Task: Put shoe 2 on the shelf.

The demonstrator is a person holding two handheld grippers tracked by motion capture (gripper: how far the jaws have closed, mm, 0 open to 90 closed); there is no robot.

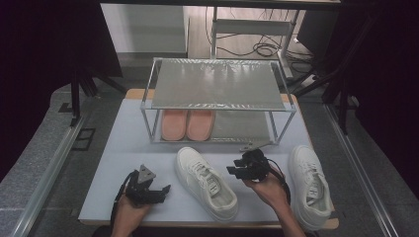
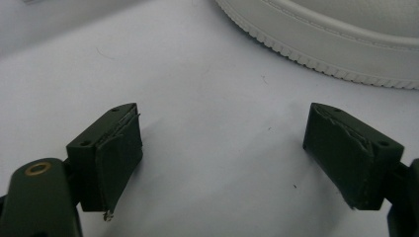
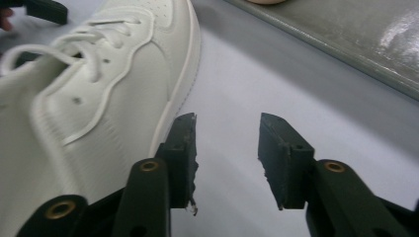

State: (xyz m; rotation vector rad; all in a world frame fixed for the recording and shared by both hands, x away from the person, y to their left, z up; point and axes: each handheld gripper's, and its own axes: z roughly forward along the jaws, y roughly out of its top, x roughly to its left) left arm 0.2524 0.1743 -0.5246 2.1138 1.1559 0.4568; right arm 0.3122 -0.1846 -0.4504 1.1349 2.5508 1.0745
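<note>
Sneakers await shelving on a pale counter [image 1: 123, 148], where a person works with two hand-held grippers before a two-tier metal shoe rack [image 1: 217, 89]. One white sneaker [image 1: 205, 181] lies at the centre of the counter between the hands, toe toward the rack and heel toward the person, seemingly set there within reach of both tools; a second white sneaker [image 1: 310, 185] rests well apart at the right edge, likewise toe-forward. The right gripper [image 1: 243, 170] hovers just beside the centre sneaker's right flank with its fingers [image 3: 183, 148] parted to a middling gap and nothing between them, the sole edge near the left finger but not clasped. The left gripper [image 1: 157, 190] rests low near the sneaker's left side, fingers [image 2: 116, 153] spread wide over bare counter, apparently poised to take the shoe's side. A pair of pink slippers [image 1: 188, 124] already sits side by side on the rack's lower shelf, left of centre, leaving room beside them. Count: two white sneakers, two pink slippers, one rack, two grippers.
</note>
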